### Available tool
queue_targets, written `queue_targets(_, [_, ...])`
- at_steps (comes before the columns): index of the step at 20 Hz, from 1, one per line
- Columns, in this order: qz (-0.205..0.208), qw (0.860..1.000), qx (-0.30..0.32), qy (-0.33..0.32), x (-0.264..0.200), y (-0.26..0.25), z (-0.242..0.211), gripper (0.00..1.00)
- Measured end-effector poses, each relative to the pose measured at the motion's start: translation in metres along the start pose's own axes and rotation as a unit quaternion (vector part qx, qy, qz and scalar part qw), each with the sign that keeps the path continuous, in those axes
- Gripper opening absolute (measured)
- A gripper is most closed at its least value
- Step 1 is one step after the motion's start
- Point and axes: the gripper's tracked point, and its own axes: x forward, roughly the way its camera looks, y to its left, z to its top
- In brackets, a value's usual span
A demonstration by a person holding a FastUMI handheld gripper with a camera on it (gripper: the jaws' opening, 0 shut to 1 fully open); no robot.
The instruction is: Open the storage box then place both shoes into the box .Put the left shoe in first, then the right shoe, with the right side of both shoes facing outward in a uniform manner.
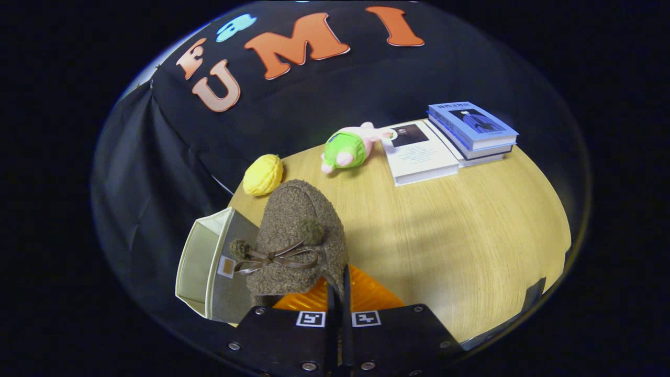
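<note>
Fingers [339, 293] pressed close together, pinching the rear edge of a fuzzy brown shoe [298, 235] held just ahead of them, toe pointing away. Looks soft and light, a boucle slipper with a thin ribbon bow [272, 257] and pompoms across the top; likely to sag or swing from an edge grip, so best held at the firmer heel rim, away from the bow. Orange ridged surface [361, 296] just under the fingers, perhaps the sole or the other shoe; cannot tell which. Storage box [207, 267] to the left of the fingers, just beside and partly under the shoe, beige fabric walls, lid open, mouth facing up. Soft walls may buckle if knocked. Beyond the shoe on the worktop [471, 235]: a yellow ball [263, 174], a green and pink plush toy [348, 148], then books [450, 141] far right, all well apart from the box and out of the path.
</note>
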Motion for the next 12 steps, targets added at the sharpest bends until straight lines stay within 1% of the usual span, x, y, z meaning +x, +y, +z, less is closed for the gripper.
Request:
queue_targets(4, [0.036,0.999,-0.026,-0.004,-0.006,0.061,0.007,0.04])
queue_targets(8, [0.075,0.997,-0.025,0.009,-0.003,0.118,0.001,0.04])
queue_targets(12, [0.096,0.994,-0.044,0.016,0.001,0.166,-0.004,0.04])
